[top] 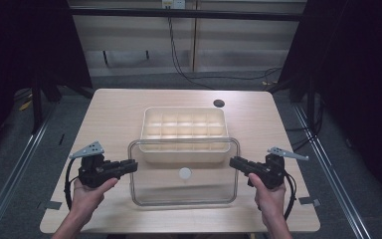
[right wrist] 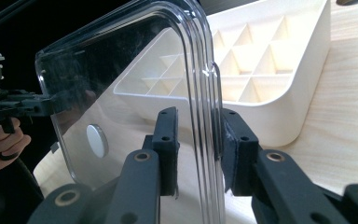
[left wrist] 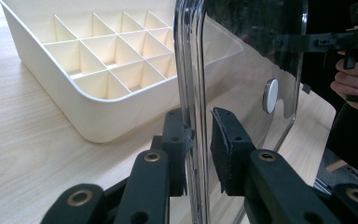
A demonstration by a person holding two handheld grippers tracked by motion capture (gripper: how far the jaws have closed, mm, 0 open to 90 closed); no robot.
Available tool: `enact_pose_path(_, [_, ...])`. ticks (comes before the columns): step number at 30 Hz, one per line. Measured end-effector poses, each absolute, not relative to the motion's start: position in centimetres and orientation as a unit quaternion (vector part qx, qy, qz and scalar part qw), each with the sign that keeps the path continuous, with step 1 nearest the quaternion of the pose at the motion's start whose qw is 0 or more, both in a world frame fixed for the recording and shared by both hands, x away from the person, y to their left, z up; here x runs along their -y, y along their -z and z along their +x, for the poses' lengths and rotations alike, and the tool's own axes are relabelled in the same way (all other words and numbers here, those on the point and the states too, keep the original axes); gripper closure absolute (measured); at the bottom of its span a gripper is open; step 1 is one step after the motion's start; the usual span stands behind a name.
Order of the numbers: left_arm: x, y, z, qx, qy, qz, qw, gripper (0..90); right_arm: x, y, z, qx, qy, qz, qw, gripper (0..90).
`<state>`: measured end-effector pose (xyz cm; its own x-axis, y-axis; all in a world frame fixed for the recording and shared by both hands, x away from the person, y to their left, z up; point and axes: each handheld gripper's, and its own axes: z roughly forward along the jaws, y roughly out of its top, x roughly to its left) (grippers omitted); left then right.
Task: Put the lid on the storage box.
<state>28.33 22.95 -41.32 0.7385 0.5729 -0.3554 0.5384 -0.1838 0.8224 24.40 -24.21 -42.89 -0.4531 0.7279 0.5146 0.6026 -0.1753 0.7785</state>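
The left gripper (left wrist: 198, 149) was clamped on the left edge of the clear lid (top: 184, 172), its pads pressed to either face of the rim. The right gripper (right wrist: 198, 149) gripped the opposite edge in the same fashion. In the high view, the left gripper (top: 132, 165) and right gripper (top: 233, 162) stood at matching points on the lid's two short sides, each carried in a hand.

The lid was held roughly level between them, above the table (top: 114, 109) and overlapping the near edge of the tray (top: 184, 130). A round grey knob (top: 185, 173) sat at the lid's centre. The tray, cream and divided into empty compartments, rested uncovered on the table just beyond.

Judged step: lid lifted and in carriage, seemingly toward the tray. The next move would call for advancing both grippers together, keeping the lid level, squaring its corners over the tray's rim, and lowering evenly before release.
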Motion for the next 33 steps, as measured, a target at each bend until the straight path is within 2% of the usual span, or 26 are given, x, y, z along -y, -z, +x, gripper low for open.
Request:
enact_pose_path(15, [-22.8, 39.9, 29.6, -0.367, -0.025, 0.762, 0.532, 75.8, 24.3, 41.8, 25.7, -0.632, -0.574, 0.517, 0.066, 70.6])
enact_pose_path(23, [-23.1, 39.4, 30.1, -0.376, -0.034, 0.756, 0.535, 75.3, 24.3, 41.3, 26.5, -0.616, -0.588, 0.523, 0.042, 71.3])
enact_pose_path(33, [-23.1, 38.6, 31.1, -0.373, -0.045, 0.757, 0.534, 75.0, 24.1, 40.6, 27.8, -0.621, -0.587, 0.518, 0.05, 71.2])
